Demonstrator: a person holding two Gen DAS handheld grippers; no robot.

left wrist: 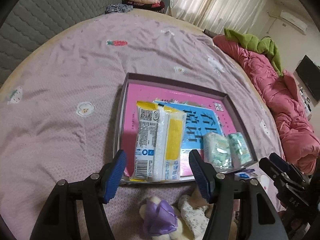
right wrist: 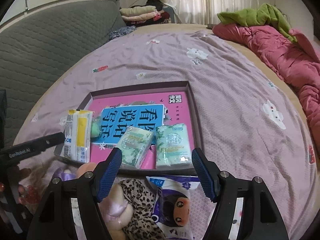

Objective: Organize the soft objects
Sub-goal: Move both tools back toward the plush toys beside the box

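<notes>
While both claws are hanging over the near edge of the bed, a shallow cardboard box lid [left wrist: 128, 92] is lying flat on the lilac bedspread [left wrist: 60, 76], a thin woven cover that is wrinkling in soft folds and showing printed flowers and strawberries. The lid has low purple walls and a glossy pink floor with a blue panel of large printed characters.

Inside it, a long flat tissue pack [left wrist: 158, 142] in crinkly white and yellow plastic is lying against the left wall, its near end reaching over the front rim. Two small pocket tissue packs [right wrist: 136, 146] in pale green film are sitting side by side at the front right, soft and slightly puffed, touching each other.

The left claw [left wrist: 158, 176] is standing wide apart with nothing between its ribbed blue pads [left wrist: 114, 178], which are framing the near end of the long pack from above. The right claw [right wrist: 156, 174] is standing equally wide and is gripping nothing, with its pads framing the two green packs and the lid's front rim.

In front of the lid, still on the bedspread, a plush toy [right wrist: 120, 200] with cream fur, a shiny satin bow and a leopard-print cloth is lying in a heap, and beside it a flat plastic packet [right wrist: 176, 200] printed with a cartoon face is resting just short of the rim.

A puffy red quilt [left wrist: 280, 104] with a green cloth on it is bunching along the right side of the bed.
</notes>
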